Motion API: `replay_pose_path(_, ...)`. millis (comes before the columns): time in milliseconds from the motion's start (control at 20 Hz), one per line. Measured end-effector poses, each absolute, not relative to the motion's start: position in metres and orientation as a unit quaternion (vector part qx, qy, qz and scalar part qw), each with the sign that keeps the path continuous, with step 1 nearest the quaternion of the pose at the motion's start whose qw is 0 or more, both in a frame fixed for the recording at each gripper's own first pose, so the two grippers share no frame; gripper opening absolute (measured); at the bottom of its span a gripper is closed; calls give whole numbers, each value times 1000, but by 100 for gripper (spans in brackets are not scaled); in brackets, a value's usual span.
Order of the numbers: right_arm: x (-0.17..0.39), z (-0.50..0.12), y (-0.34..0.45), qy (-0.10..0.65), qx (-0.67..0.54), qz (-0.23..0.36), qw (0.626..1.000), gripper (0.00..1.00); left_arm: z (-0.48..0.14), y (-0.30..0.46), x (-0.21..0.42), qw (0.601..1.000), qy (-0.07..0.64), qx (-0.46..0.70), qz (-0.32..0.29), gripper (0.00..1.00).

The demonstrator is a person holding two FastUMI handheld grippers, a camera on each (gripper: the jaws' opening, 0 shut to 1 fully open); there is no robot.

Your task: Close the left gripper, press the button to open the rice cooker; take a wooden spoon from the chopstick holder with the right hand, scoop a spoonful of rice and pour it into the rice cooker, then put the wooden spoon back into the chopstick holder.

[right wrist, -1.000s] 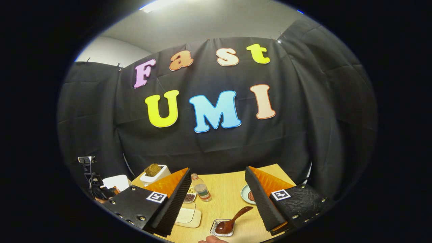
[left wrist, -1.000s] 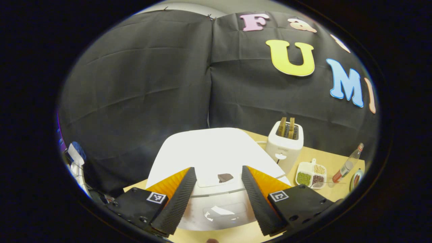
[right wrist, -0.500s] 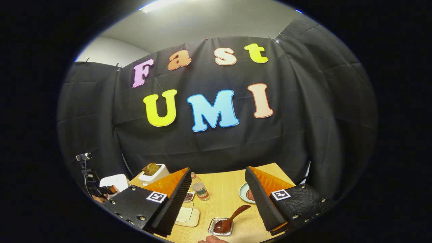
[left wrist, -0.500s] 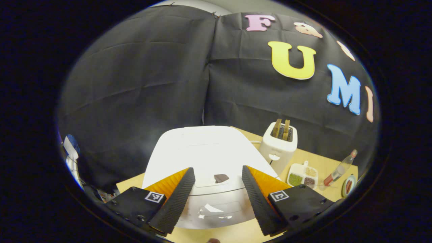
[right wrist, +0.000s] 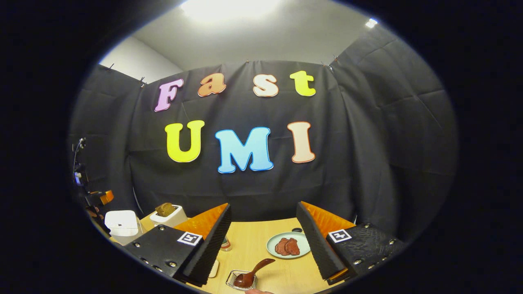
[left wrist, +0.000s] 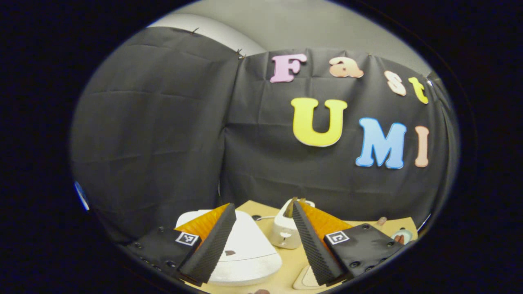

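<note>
Two claws, both spread wide with nothing between the fingers. Left claw (left wrist: 261, 241) held back from the white, rounded rice cooker (left wrist: 245, 253), which sits on the pale wooden worktop (left wrist: 294, 265) with its lid down; a small dark mark on the lid front may be the button, too small to be sure. White toaster (left wrist: 284, 232) just behind the cooker.

Right claw (right wrist: 263, 243) raised over the worktop. Below it, near the front edge, a dark brown wooden spoon (right wrist: 254, 272) rests bowl-down in a small clear square holder (right wrist: 239, 279), handle leaning up to the right. Pale green round plate (right wrist: 288, 245) with two reddish-brown pieces lies beyond the spoon. Rice cooker also visible far left in the right gripper view, lid down.

Judgement on progress: spoon in its holder, lid down, both claws released. That fits a stage ahead of the button press, and equally the end, if the lid was lowered again. Whether rice is inside the cooker cannot be told. Rice supply not identifiable.
</note>
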State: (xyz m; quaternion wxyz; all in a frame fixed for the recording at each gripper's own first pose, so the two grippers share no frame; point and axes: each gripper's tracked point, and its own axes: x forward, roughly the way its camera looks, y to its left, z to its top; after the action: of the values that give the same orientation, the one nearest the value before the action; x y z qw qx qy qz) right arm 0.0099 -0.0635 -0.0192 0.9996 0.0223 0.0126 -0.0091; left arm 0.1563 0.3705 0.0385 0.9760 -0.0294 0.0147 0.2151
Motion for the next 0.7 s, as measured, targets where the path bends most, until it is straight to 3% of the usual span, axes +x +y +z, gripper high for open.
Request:
replay_pose_path(350, 12, 14, -62, -10, 36, -24, 999, 96, 130, 248, 138, 991, -66, 16, 115, 96)
replay_pose_path(700, 0, 35, -41, -33, 30, -26, 999, 96, 137, 194, 135, 997, -59, -2, 58, 97)
